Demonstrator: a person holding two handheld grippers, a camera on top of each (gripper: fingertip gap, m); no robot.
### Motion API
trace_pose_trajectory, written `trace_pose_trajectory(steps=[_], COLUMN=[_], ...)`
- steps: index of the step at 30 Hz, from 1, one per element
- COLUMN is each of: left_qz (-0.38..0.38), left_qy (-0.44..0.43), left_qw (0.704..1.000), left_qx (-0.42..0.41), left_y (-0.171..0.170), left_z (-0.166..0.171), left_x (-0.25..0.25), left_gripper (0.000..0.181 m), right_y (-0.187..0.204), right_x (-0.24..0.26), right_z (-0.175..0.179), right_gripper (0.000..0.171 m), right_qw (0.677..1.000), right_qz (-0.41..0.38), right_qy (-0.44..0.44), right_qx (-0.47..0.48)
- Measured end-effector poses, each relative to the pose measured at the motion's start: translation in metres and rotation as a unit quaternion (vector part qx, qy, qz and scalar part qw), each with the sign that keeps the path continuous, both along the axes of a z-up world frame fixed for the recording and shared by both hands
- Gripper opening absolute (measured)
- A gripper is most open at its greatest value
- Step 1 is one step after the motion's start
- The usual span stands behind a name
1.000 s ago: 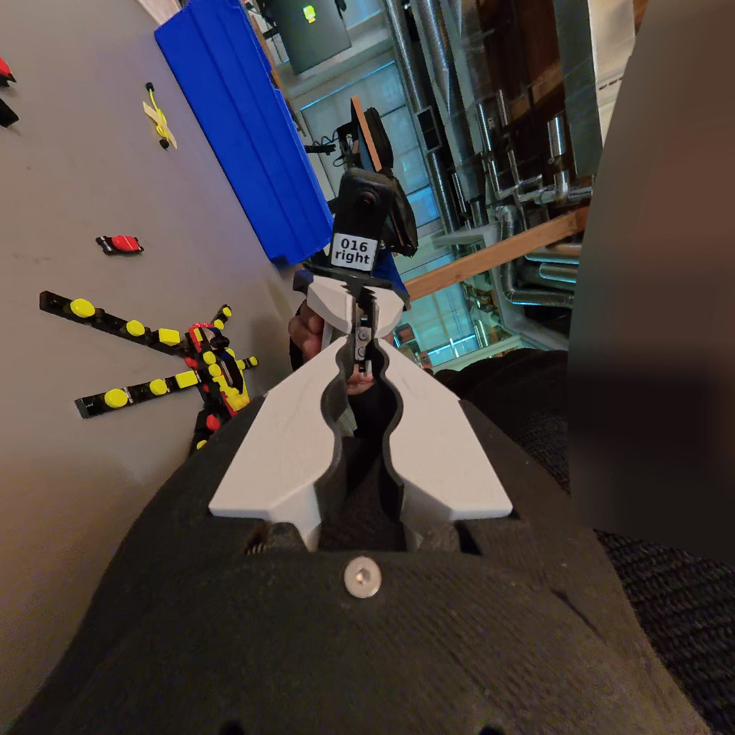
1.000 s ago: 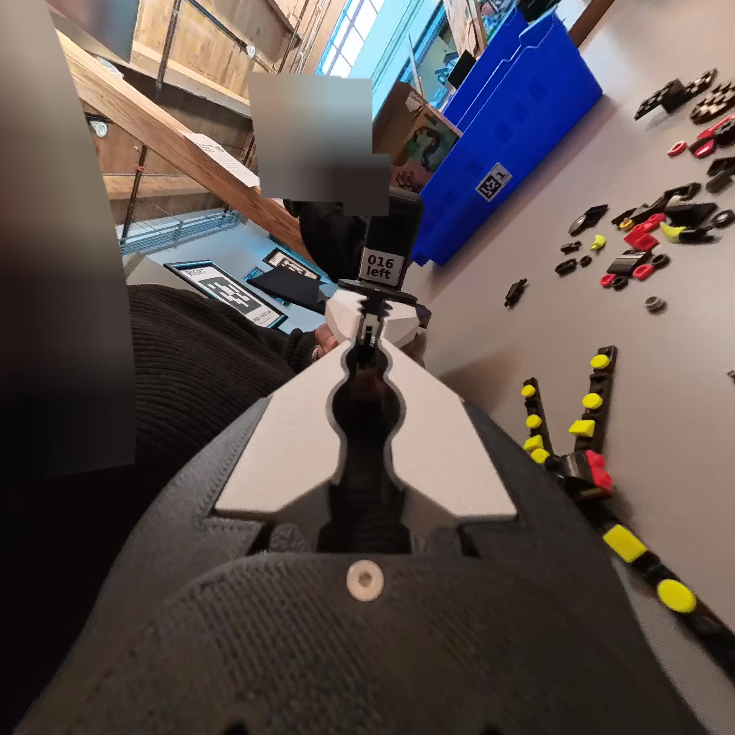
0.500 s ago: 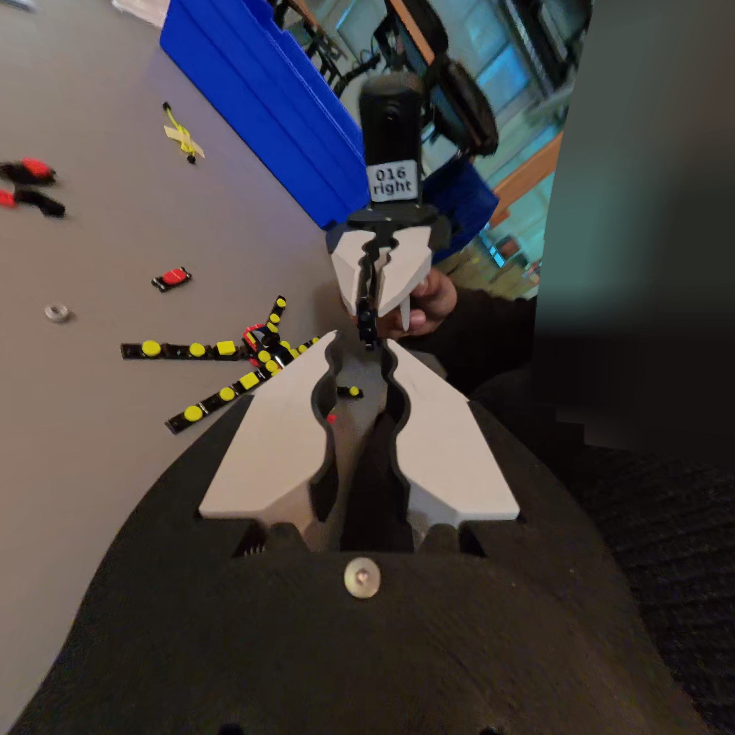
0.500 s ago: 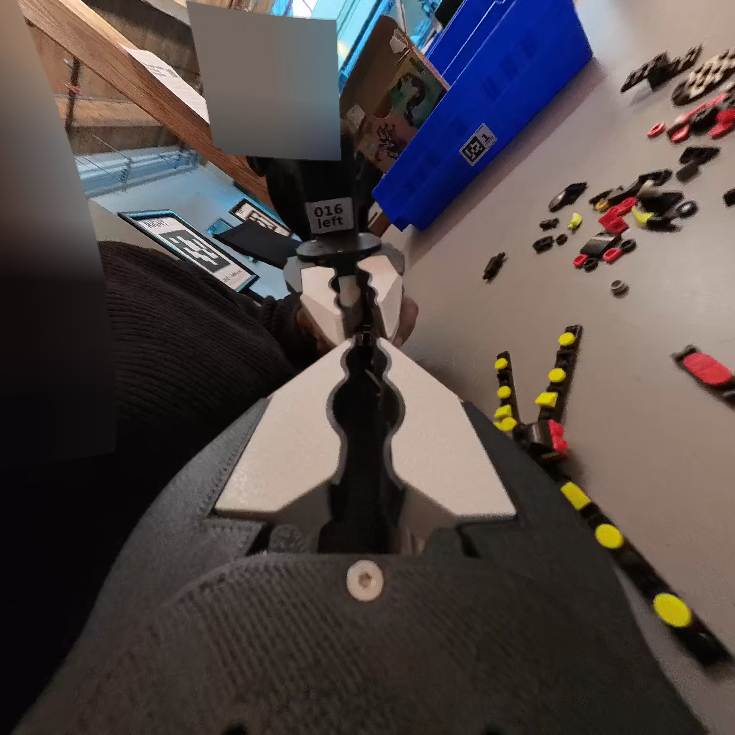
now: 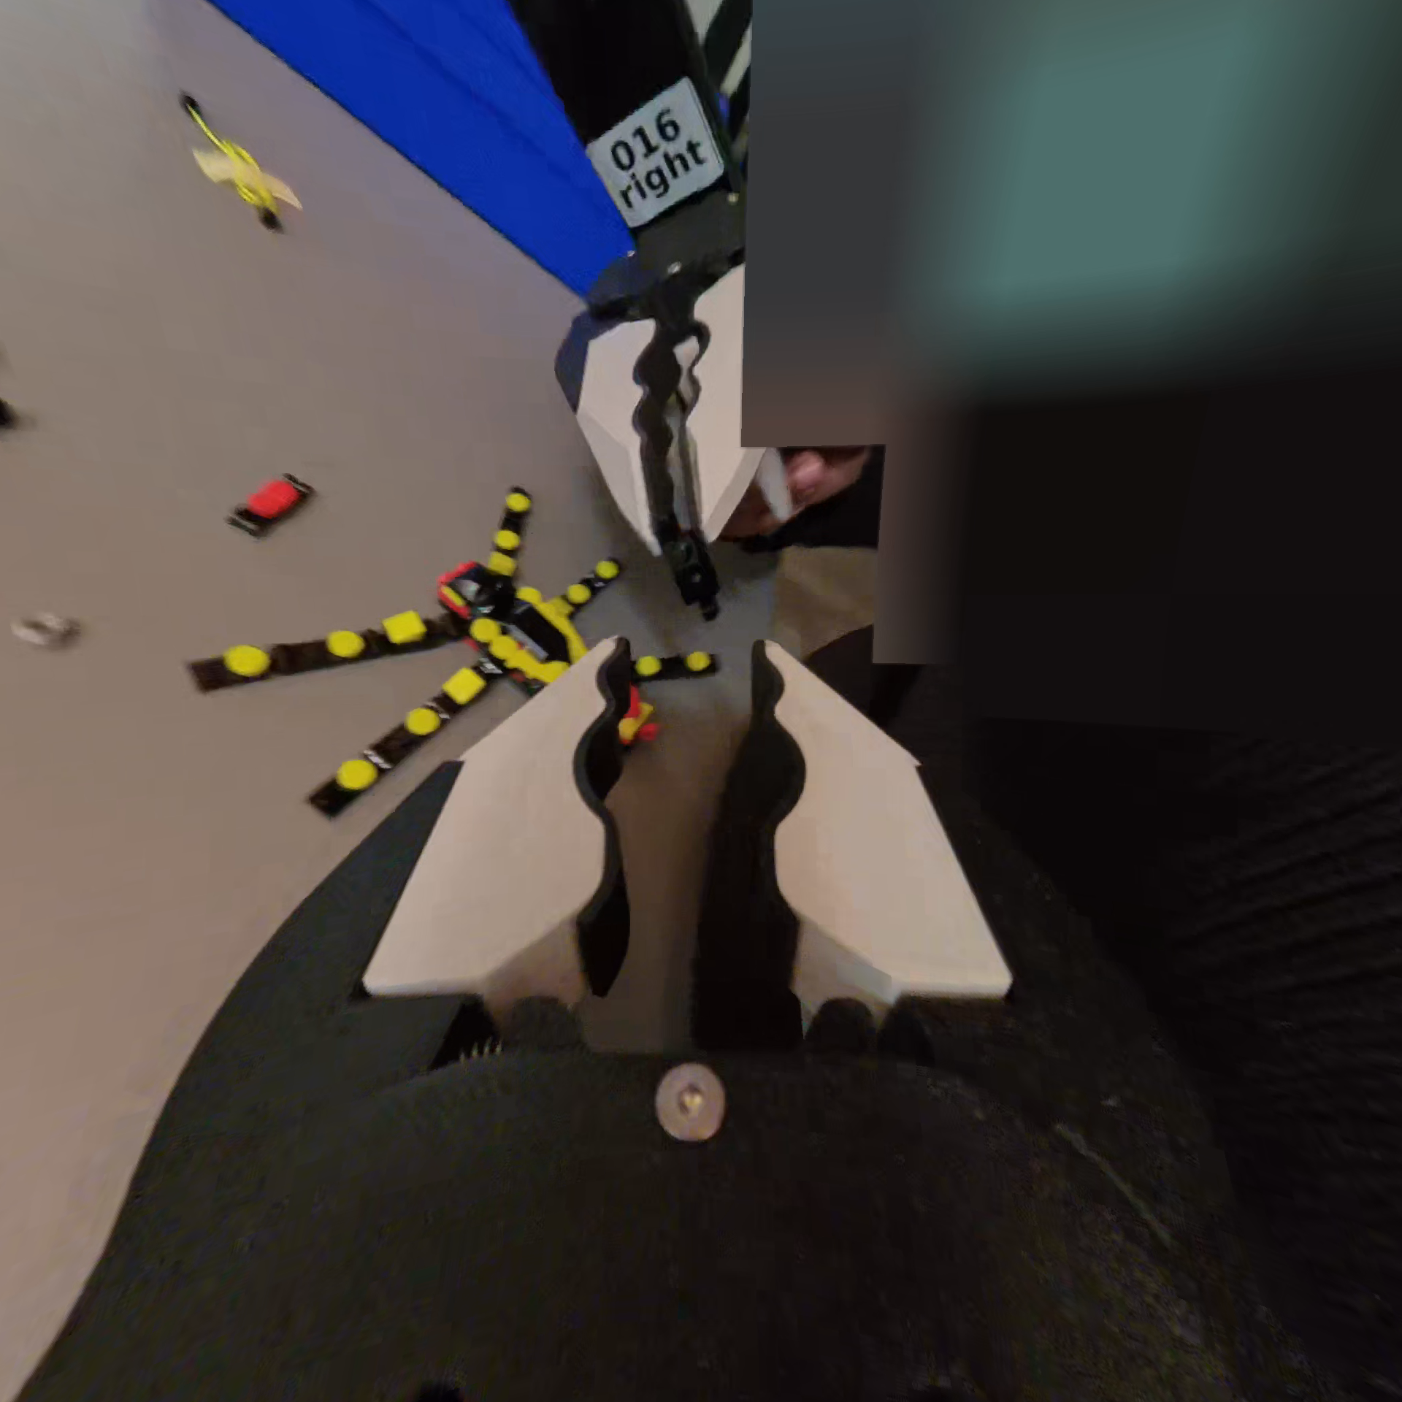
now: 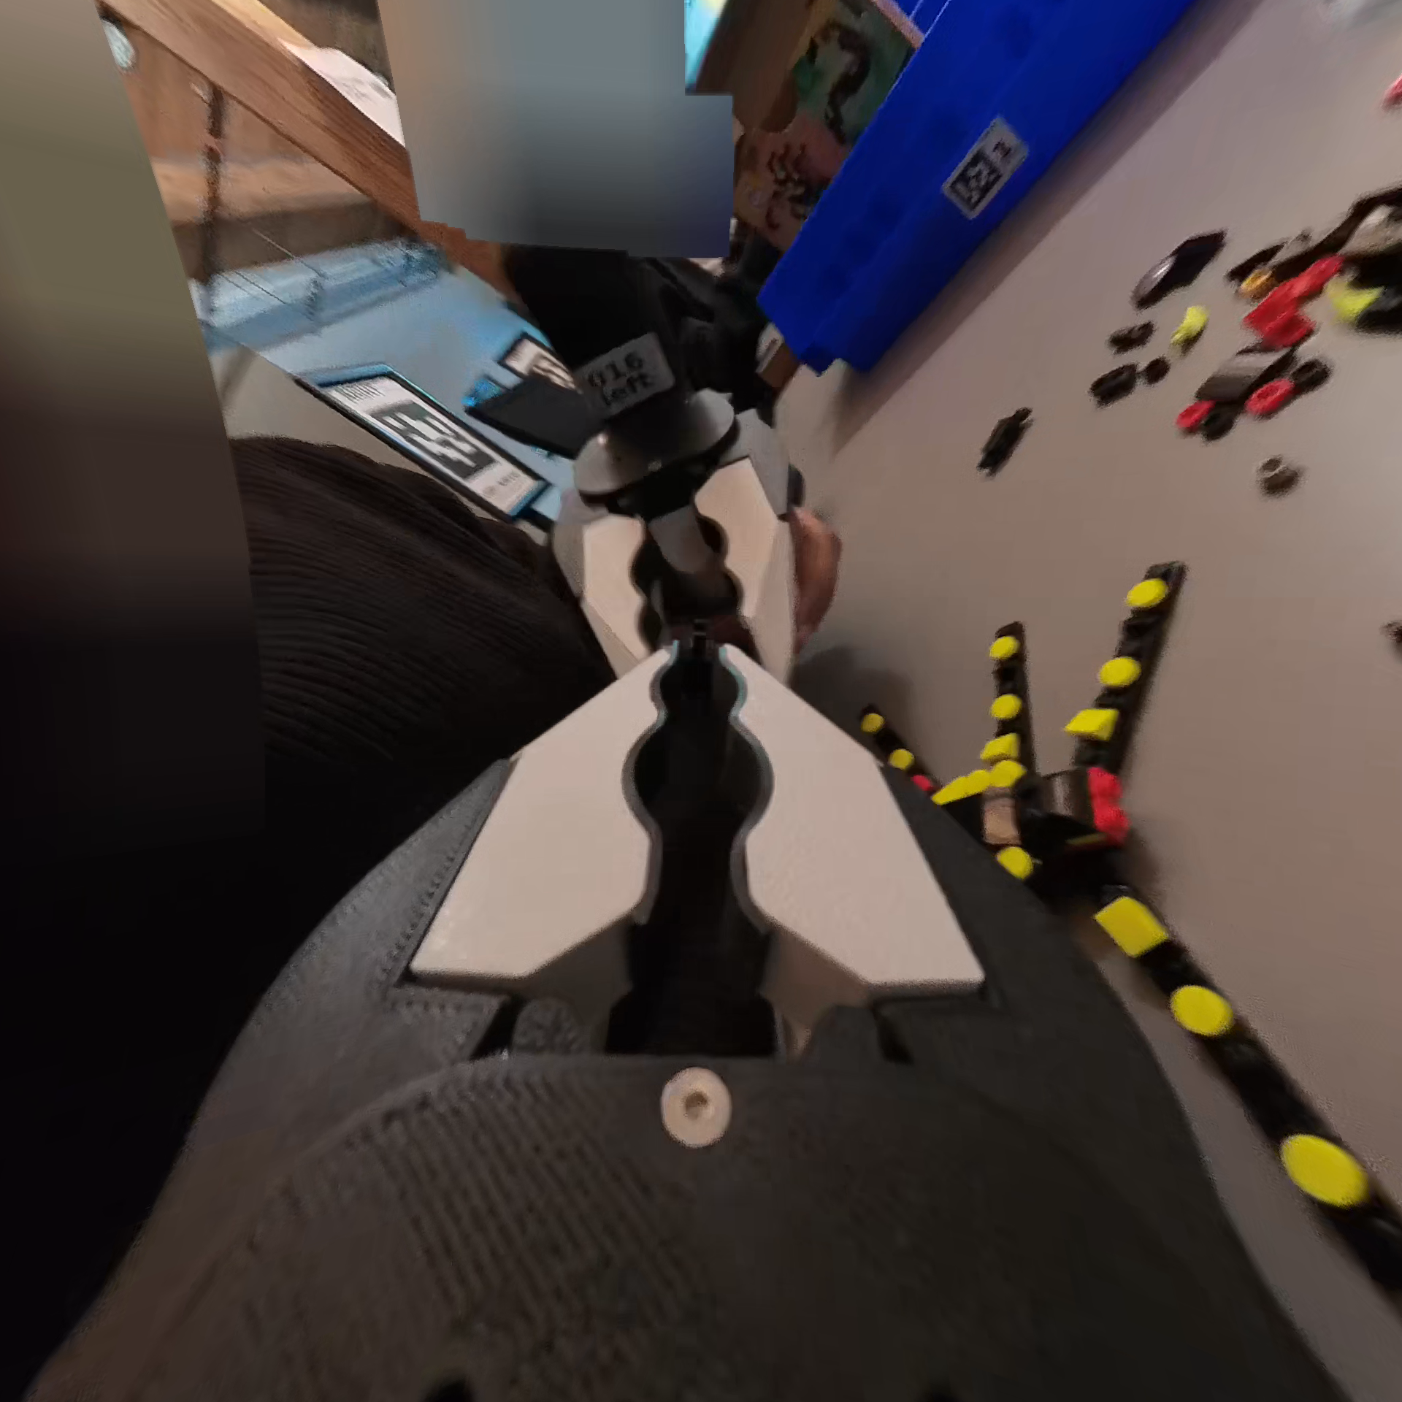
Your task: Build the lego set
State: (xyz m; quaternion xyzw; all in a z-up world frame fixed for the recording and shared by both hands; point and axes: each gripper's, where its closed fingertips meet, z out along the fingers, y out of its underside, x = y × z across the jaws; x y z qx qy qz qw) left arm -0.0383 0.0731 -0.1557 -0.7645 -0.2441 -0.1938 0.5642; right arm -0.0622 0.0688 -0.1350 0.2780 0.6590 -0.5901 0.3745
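Observation:
My left gripper (image 5: 689,654) is open and empty, with bare table showing between its fingers. My right gripper (image 6: 698,656) is shut on a small black lego piece (image 5: 692,570), which sticks out past its fingertips. It hangs just beyond the left fingertips, above the table. The right gripper also shows in the left wrist view (image 5: 677,531). The lego model (image 5: 504,623), with black legs carrying yellow studs and a red and black body, lies on the grey table to the left of the left gripper. In the right wrist view the model (image 6: 1062,804) lies at the right.
A blue bin (image 5: 455,99) stands along the table's far side and also shows in the right wrist view (image 6: 948,174). A red and black piece (image 5: 269,501) and a grey ring (image 5: 45,628) lie loose. Several black, red and yellow pieces (image 6: 1252,356) are scattered farther off.
Both grippers pinched the small black piece tip to tip. My left gripper has opened and let go of it, and the right still holds it. Both views have swung towards the table.

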Motion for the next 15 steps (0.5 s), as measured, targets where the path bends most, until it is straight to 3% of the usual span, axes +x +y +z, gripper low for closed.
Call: trace_pose_trajectory(steps=[4,10,11,15], left_qz=[0.026,0.012,0.008,0.003], left_qy=[-0.092,-0.046,-0.039,-0.035], left_qw=[0.992,0.999,0.999,0.999], left_qx=[0.080,0.015,0.013,0.010], left_y=[-0.007,-0.002,-0.002,-0.002], left_z=[0.018,0.000,0.000,-0.001], left_x=[-0.012,-0.004,-0.002,-0.002], left_gripper=[0.018,0.012,0.005,0.004], right_y=[-0.003,-0.008,-0.009,-0.010], right_x=[0.003,0.009,0.009,0.010], right_z=[0.002,-0.006,-0.009,-0.009], right_gripper=[0.005,0.006,0.005,0.005], right_qw=[0.997,0.986,0.983,0.979], right_qz=[-0.006,0.002,0.002,0.002], right_qy=[0.080,0.157,0.170,0.191], right_qx=[0.021,0.061,0.070,0.072])
